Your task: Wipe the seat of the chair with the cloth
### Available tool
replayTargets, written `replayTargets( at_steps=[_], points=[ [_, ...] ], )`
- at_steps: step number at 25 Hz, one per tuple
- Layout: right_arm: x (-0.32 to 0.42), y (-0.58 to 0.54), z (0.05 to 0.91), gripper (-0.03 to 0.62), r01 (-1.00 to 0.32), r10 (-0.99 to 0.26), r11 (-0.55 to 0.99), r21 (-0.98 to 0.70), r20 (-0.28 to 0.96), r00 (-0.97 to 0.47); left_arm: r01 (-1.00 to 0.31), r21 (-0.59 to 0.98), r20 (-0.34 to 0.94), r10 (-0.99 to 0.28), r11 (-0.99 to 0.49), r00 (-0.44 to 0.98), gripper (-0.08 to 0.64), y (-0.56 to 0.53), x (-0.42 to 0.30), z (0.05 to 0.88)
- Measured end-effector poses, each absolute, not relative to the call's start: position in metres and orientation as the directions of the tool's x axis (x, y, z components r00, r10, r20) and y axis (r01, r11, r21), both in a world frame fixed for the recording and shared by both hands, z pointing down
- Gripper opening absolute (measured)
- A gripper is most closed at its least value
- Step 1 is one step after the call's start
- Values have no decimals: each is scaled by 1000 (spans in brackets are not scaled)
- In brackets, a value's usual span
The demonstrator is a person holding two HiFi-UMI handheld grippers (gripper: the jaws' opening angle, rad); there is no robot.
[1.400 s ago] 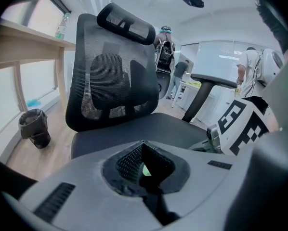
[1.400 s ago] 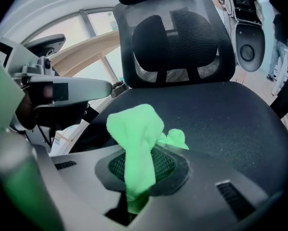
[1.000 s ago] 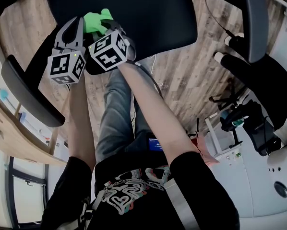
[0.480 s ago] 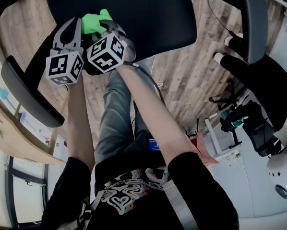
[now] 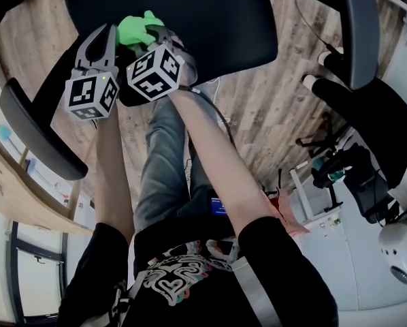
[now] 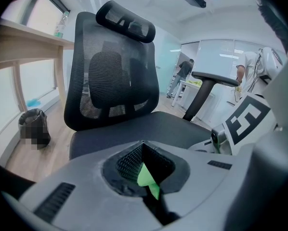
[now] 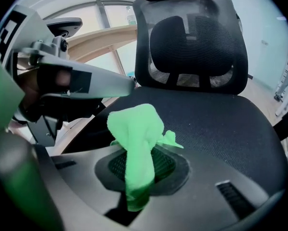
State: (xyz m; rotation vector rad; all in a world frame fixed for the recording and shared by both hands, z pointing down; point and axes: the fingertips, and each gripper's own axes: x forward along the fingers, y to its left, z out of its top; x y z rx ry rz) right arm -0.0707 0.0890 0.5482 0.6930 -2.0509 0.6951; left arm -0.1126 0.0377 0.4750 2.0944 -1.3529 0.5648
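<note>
Cloth: the green cloth [image 7: 134, 129] is bunched and stands up out of the right gripper [image 7: 146, 148], over the near left part of the seat [image 7: 221, 124].
Right gripper: its jaws are clamped on the lower part of the cloth.
Contact: I cannot tell if the cloth touches the seat or hangs just above it.
Left gripper: the left gripper [image 6: 143, 144] is just left of the cloth, with its jaws together at the tips. A small green sliver [image 6: 146, 177] shows in the hollow between them. I cannot tell if it is a piece of the cloth.
Seat: dark fabric. No dirt and no wiped track show on it, so what is already cleaned cannot be read.
Done: the cloth is picked up and brought to the seat.
Left: by my judgement, the strokes over the middle, the right side and the far part near the backrest [image 6: 115, 76].
Around: the left armrest [image 5: 37, 131] is near both grippers, and wooden floor [image 5: 258, 107] lies under the chair.
</note>
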Motion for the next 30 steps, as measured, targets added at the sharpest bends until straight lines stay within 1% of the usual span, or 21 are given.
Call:
replayTargets(
  at_steps=[5, 19, 26, 30],
  points=[
    [-41, 81, 551, 55, -733, -251, 648, -204, 852, -460, -916, 235, 623, -672, -326, 400, 2, 39, -109, 474],
    [39, 58, 555, 55, -814, -326, 566, -130, 872, -366, -911, 234, 623, -667, -340, 409, 2, 36, -99, 475],
    [88, 43, 548, 55, -836, -369, 545, -58, 879, -301, -910, 230, 623, -666, -344, 409, 2, 36, -99, 474],
    [112, 35, 543, 55, -865, -396, 500, -33, 880, -262, -910, 232, 626, -664, -344, 410, 2, 38, -98, 475]
  ],
)
